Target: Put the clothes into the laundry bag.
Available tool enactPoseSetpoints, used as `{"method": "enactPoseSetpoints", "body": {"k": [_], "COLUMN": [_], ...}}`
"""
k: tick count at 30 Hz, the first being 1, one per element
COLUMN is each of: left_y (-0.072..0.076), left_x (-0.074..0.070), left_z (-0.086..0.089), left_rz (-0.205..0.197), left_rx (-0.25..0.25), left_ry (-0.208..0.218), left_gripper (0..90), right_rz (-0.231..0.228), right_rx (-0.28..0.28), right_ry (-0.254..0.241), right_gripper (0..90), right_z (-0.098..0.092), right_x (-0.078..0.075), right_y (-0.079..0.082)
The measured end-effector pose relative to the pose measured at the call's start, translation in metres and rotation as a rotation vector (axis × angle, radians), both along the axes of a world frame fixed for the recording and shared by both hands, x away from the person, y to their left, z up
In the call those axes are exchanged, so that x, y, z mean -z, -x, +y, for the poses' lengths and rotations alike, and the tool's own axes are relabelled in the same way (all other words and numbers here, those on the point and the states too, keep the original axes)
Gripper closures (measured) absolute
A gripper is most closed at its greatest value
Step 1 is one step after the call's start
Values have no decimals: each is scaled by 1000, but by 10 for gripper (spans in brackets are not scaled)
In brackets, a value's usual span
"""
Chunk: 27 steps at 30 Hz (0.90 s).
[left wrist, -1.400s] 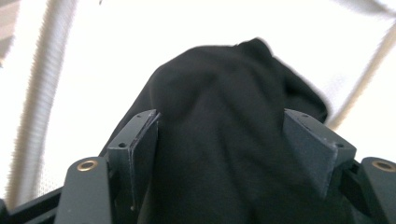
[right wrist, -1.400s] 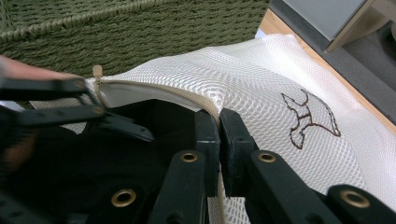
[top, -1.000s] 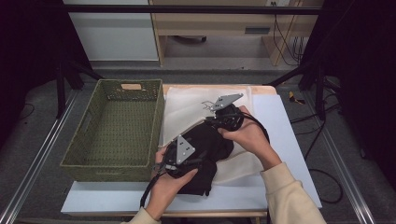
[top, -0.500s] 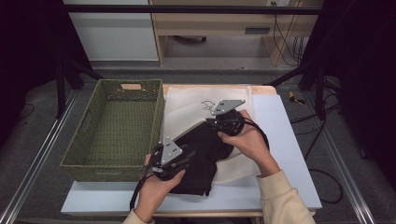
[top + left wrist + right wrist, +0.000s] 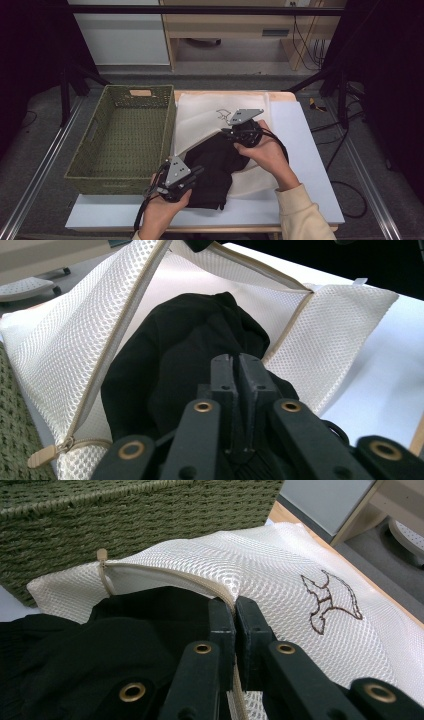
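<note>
Stuffing step: black garment (image 5: 215, 170) lies half inside the open mesh laundry bag (image 5: 202, 112) on the bench (image 5: 305, 150).
Left gripper (image 5: 192, 174): jaws have just been closing, now clenched on the garment's near end.
Right gripper (image 5: 231, 132): pinching the bag's zipper edge (image 5: 220, 594), holding the mouth up.
Advice: keep the mouth lifted; push fabric deep, clear of the zipper.

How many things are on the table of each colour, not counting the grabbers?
Green: 1, the woven basket
White: 1, the mesh laundry bag
Black: 1, the garment half inside the bag
Total: 3
</note>
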State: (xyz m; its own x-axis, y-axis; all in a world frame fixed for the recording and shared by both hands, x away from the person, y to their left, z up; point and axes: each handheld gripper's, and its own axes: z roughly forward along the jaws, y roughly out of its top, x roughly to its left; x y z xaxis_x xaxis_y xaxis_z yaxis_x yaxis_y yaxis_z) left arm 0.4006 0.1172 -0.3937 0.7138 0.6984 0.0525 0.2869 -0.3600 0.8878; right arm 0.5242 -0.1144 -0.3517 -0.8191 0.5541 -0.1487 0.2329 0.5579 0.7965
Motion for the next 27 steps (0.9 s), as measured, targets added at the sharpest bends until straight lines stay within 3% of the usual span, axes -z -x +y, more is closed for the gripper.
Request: {"method": "enactPoseSetpoints", "body": {"k": [6, 11, 20, 27], "left_y": [4, 8, 19, 24], "left_x": [3, 6, 21, 25], "left_z": [4, 6, 8, 7], "left_rz": [11, 6, 54, 60], "left_rx": [-1, 12, 14, 19], "left_ry": [3, -21, -31, -43], "left_gripper": [897, 898, 898, 899], "right_rz": [1, 1, 3, 2], "right_rx": [1, 4, 1, -1], "right_ry": [-4, -7, -4, 0], "right_gripper": [870, 869, 869, 869], "right_z": [-1, -1, 1, 2], "right_x": [0, 0, 1, 1], "right_y": [0, 1, 1, 2]}}
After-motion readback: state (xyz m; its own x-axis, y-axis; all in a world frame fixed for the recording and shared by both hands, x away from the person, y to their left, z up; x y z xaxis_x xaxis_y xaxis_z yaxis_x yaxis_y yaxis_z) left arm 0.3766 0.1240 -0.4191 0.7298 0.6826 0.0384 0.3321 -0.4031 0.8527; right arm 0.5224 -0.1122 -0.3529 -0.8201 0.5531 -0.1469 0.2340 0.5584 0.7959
